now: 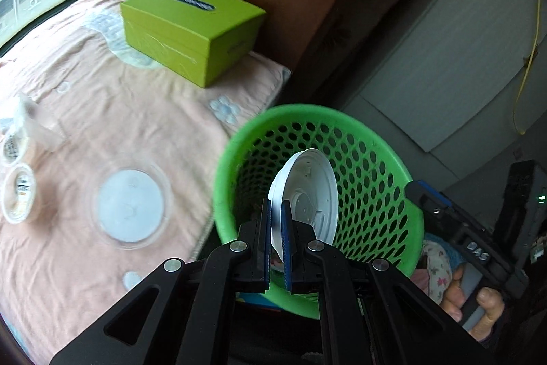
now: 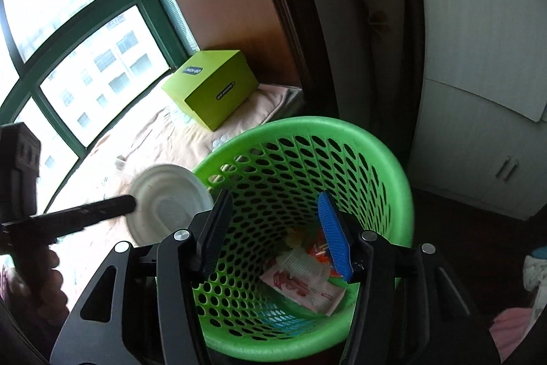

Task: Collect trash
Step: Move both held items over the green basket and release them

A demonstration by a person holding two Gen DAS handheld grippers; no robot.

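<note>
My left gripper [image 1: 277, 211] is shut on the rim of a white plastic lid [image 1: 307, 190] and holds it upright over the near rim of the green perforated trash basket [image 1: 386, 166]. In the right wrist view the same lid [image 2: 167, 204] hangs at the basket's left rim [image 2: 342, 125], held by the left gripper's black fingers [image 2: 102, 207]. My right gripper [image 2: 273, 228] is open and empty above the basket's mouth. Wrappers [image 2: 301, 289] and a ribbed clear plastic piece [image 2: 301, 265] lie at the basket's bottom.
A lime green tissue box [image 1: 191, 26] sits at the far corner of the peach blanket [image 1: 85, 112]. A clear round lid [image 1: 130, 207] and small sauce cups [image 1: 18, 194] lie on the blanket. White cabinet doors [image 2: 478, 91] stand to the right.
</note>
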